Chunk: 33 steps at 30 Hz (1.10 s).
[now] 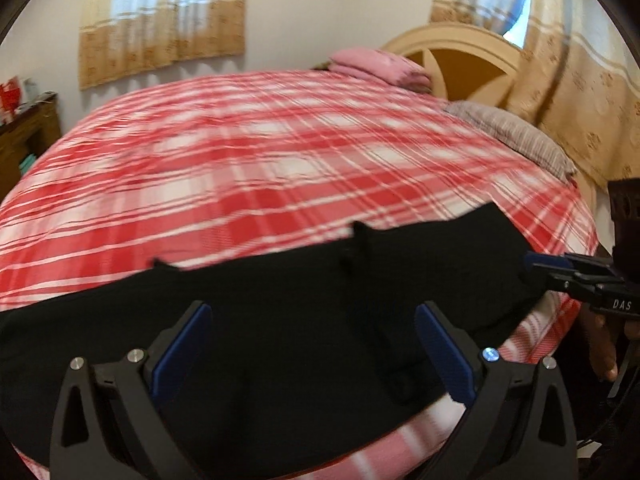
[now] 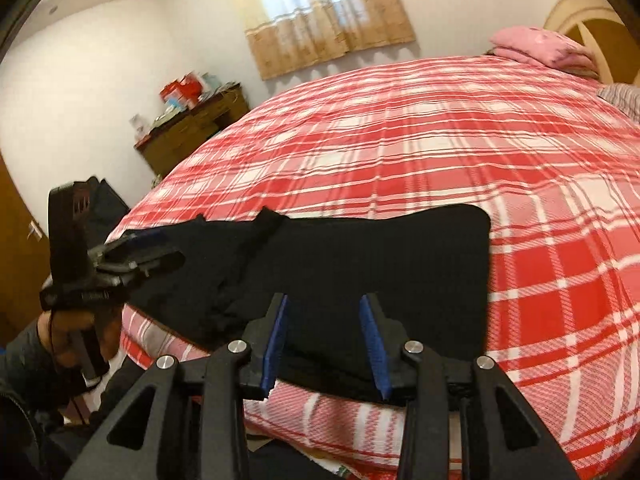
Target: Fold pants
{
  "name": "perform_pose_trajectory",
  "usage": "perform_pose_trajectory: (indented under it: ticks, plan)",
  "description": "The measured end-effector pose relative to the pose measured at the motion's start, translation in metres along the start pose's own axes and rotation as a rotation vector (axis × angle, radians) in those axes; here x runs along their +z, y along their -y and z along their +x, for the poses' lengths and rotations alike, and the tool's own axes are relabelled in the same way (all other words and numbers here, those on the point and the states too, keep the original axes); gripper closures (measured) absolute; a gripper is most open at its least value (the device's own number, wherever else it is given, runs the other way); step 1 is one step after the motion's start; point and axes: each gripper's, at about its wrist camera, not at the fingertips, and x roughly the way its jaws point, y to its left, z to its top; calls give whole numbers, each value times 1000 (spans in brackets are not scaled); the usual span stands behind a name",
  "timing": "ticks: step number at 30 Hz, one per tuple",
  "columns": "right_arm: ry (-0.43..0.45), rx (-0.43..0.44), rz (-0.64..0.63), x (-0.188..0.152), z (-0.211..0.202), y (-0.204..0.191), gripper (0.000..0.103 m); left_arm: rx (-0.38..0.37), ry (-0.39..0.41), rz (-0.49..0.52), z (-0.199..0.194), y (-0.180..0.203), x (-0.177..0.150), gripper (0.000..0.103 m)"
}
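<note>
Just ahead of both tongs [image 1: 314, 346], pants [image 2: 360, 264]

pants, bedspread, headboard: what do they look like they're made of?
Pants: soft matte black cloth, likely a knit; it lies limp with no sheen, weave too dark to read.
Bedspread: woven fabric, probably cotton; red and white plaid with fine diagonal ribbing visible at the near edge.
Headboard: seems to be painted wood, smooth cream frame around tan panels.
</note>
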Motion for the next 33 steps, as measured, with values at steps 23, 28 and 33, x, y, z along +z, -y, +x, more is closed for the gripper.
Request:
perform_pose_trajectory:
  ticks: [23,28,33]
  plan:
    - [-113,-96,-458,-9,62,-101,100,59,6,-163,-19,-37,-42,0]
    - [-115,-67,-467,-15,48,-105,100,53,4,-169,-18,-36,-43,0]
    - [-149,-65,-433,-27,74,-92,98,22,-11,-142,-15,-22,-42,0]
